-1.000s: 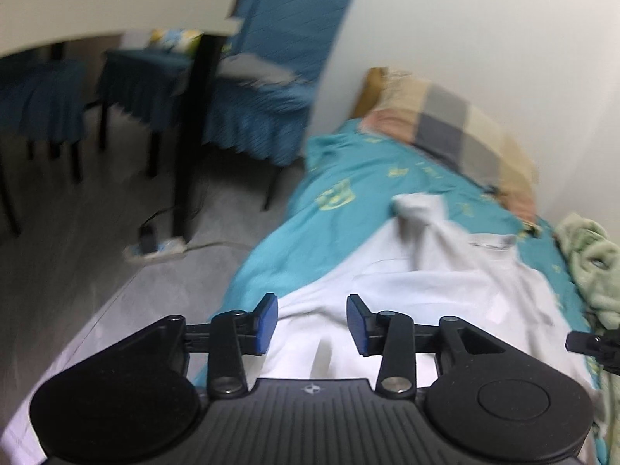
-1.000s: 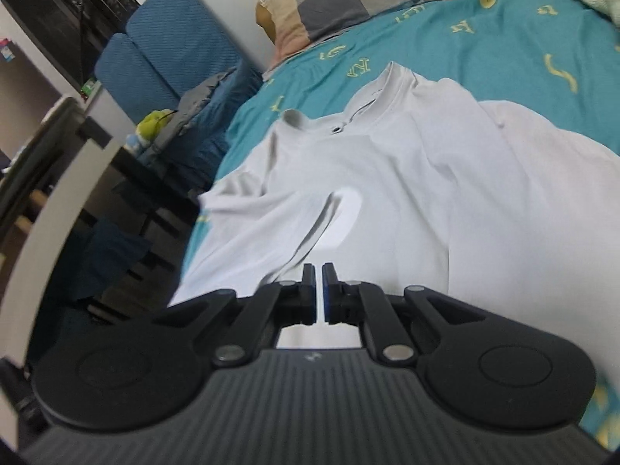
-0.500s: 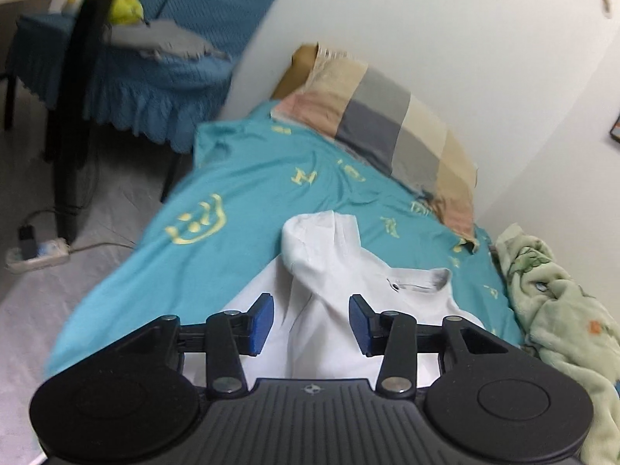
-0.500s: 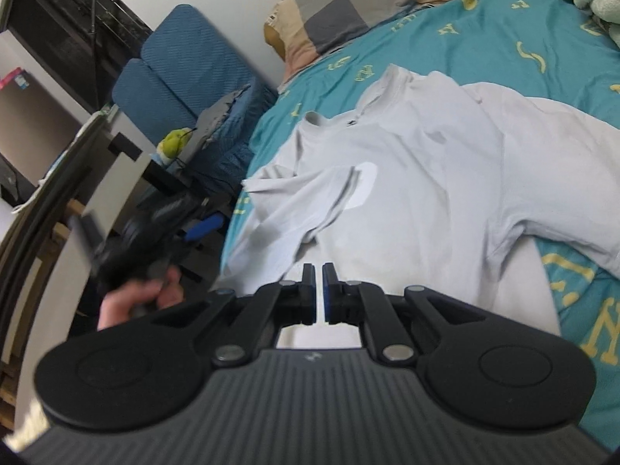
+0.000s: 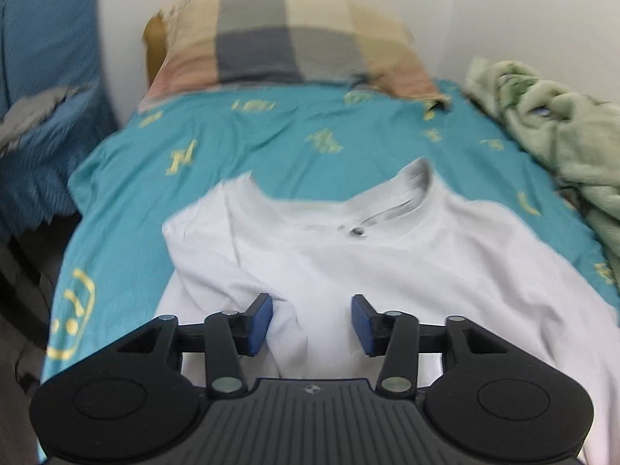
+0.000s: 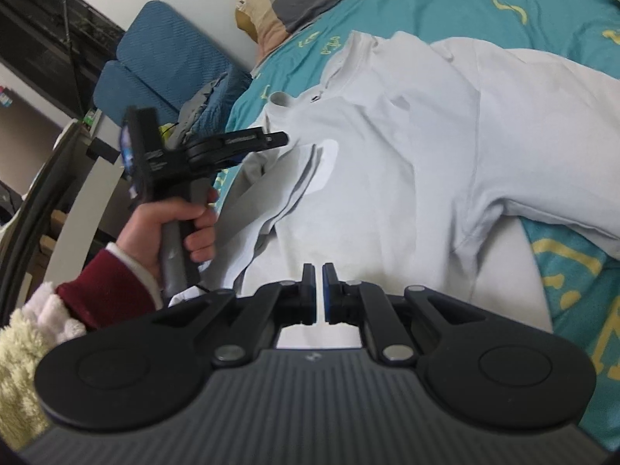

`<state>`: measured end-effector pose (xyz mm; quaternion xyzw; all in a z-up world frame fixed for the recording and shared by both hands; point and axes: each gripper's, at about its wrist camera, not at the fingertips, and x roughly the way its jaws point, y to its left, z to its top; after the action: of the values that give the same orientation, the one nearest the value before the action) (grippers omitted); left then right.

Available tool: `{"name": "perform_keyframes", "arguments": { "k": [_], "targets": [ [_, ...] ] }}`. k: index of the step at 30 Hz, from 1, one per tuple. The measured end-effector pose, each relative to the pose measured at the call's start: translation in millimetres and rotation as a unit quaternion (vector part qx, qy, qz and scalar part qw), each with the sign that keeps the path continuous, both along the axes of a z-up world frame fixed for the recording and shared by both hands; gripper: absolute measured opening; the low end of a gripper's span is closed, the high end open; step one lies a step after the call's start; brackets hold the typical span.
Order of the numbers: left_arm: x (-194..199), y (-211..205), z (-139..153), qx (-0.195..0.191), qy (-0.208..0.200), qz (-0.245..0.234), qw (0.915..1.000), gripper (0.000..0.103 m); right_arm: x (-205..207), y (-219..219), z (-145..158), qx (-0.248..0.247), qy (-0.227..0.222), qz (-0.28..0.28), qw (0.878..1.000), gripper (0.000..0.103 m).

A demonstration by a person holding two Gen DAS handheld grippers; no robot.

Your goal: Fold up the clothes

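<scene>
Folding the white shirt (image 5: 387, 263), which lies flat on the bed (image 5: 271, 143), is at its first step: the left sleeve (image 5: 217, 248) is already laid inward. The left gripper (image 5: 310, 323) hangs above it, jaws opening with nothing between; the right gripper (image 6: 319, 294) has its jaws together and empty. Next, I think, comes a pinch at the other sleeve.

The shut right gripper (image 6: 318, 290) hovers over a white shirt (image 6: 426, 147) on teal bedding (image 6: 465, 4).

Soft, even indoor light, no glare. Left wrist view motion-blurred: pillow (image 5: 286, 38) at 12 o'clock and shirt (image 5: 348, 255) smeared. Right wrist view sharper, shirt creases shaded grey. Fisheye bends edges; corners black.
</scene>
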<state>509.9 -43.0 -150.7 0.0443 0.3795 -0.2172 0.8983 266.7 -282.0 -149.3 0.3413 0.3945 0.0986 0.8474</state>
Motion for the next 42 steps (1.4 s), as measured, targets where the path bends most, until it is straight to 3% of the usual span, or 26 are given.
{"name": "perform_keyframes", "arguments": {
  "k": [3,7,10,13,19,23,29,31,32,35,42],
  "targets": [
    [-16,20,19,-0.031,-0.023,-0.018,0.9991,0.057,-2,-8,2,0.011,-0.001,-0.012,1.0,0.007],
    [-29,65,32,-0.041,-0.029,0.019,0.9986,0.058,-5,-8,11,0.01,-0.011,-0.015,1.0,0.007],
    [-27,85,23,-0.005,-0.017,0.039,0.9991,0.051,-8,-5,15,0.005,-0.014,-0.013,1.0,0.007],
    [-24,90,12,0.011,-0.001,0.026,0.9996,0.05,-7,-3,14,-0.003,-0.012,-0.015,1.0,0.007],
    [-23,71,-12,0.069,0.002,-0.015,0.9975,0.051,1,-3,3,-0.012,0.001,-0.016,1.0,0.007],
    [-31,60,-20,0.098,-0.015,-0.017,0.9949,0.052,4,-4,-2,-0.014,0.008,-0.017,1.0,0.007],
    [-32,44,-23,0.113,-0.016,-0.011,0.9934,0.029,1,-3,1,-0.012,0.007,-0.016,1.0,0.007],
    [-33,39,-23,0.113,-0.013,-0.018,0.9933,0.011,-1,-3,3,-0.013,0.004,-0.016,1.0,0.007],
    [-33,37,-23,0.114,-0.009,-0.018,0.9933,0.008,-2,-3,4,-0.013,0.003,-0.017,1.0,0.007],
    [-35,27,-23,0.138,-0.016,-0.022,0.9901,0.004,-2,-3,4,-0.013,0.003,-0.017,1.0,0.007],
    [-32,30,-20,0.133,-0.008,-0.007,0.9911,0.001,-2,-4,-1,-0.007,0.01,-0.019,1.0,0.007]
  ]
}}
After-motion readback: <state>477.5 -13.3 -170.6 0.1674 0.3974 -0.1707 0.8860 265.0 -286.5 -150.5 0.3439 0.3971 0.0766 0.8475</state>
